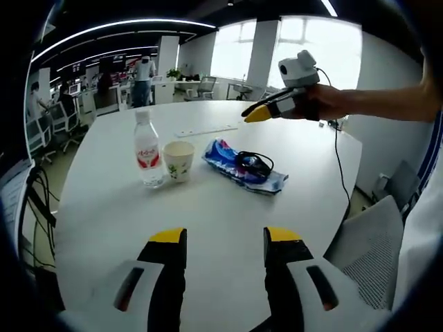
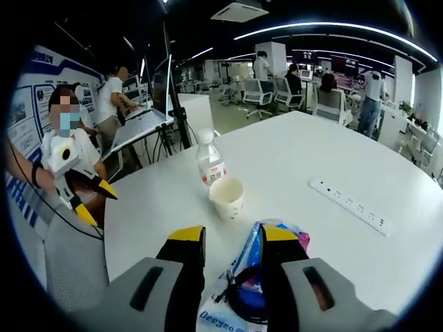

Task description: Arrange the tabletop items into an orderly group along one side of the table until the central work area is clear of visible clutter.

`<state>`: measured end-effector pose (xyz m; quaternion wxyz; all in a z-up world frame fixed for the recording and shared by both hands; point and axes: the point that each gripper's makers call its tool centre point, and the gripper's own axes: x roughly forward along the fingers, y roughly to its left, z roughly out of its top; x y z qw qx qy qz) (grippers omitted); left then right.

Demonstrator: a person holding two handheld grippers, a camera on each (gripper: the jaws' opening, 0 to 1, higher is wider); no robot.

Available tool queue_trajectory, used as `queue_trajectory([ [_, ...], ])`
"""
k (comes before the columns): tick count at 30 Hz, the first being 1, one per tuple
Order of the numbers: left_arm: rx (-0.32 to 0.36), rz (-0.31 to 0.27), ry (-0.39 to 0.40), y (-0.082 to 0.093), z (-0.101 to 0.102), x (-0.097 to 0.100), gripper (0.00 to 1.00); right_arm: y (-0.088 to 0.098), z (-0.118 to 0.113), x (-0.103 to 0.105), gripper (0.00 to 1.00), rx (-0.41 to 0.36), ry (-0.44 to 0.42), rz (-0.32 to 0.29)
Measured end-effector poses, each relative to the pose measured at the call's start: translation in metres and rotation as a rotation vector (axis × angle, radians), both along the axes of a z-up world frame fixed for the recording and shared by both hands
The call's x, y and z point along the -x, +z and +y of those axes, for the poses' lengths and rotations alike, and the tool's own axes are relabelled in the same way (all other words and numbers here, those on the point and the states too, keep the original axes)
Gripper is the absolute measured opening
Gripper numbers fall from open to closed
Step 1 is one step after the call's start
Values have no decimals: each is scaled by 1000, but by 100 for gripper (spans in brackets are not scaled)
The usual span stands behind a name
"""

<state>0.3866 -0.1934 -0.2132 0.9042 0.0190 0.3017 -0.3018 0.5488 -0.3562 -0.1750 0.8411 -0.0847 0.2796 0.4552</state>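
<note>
Two items, bottle point(image 1: 147, 150) and cup point(image 1: 178, 160), share the white table point(image 1: 228, 207) in an office.

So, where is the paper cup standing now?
In the left gripper view, the paper cup stands upright on the white table, between the water bottle and the blue packet.

Open-plan office. Big white round tabletop point(image 1: 228, 228) w/ power strip point(image 2: 349, 203) on it, just ahead of the right hand-held gripper point(image 2: 232, 242). Beyond the tabletop: rows of desks w/ monitors point(image 2: 325, 66), swivel chairs point(image 2: 259, 90), people point(image 2: 111, 97) at workstations, strip ceiling lights point(image 2: 325, 28), ceiling AC vent point(image 2: 240, 10). Large windows point(image 1: 325, 48) far ahead of the left hand-held gripper point(image 1: 225, 238).
</note>
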Motion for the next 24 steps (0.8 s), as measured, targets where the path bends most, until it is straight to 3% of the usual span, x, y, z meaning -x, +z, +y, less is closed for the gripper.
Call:
queue_trajectory([
  [14,19,3,-11,1,-9,-4,45,0,-57,22,32,-67,-140,38],
  [24,27,-6,-20,4,-15,-10,45,-2,-85,38,33,-79,-205,51],
])
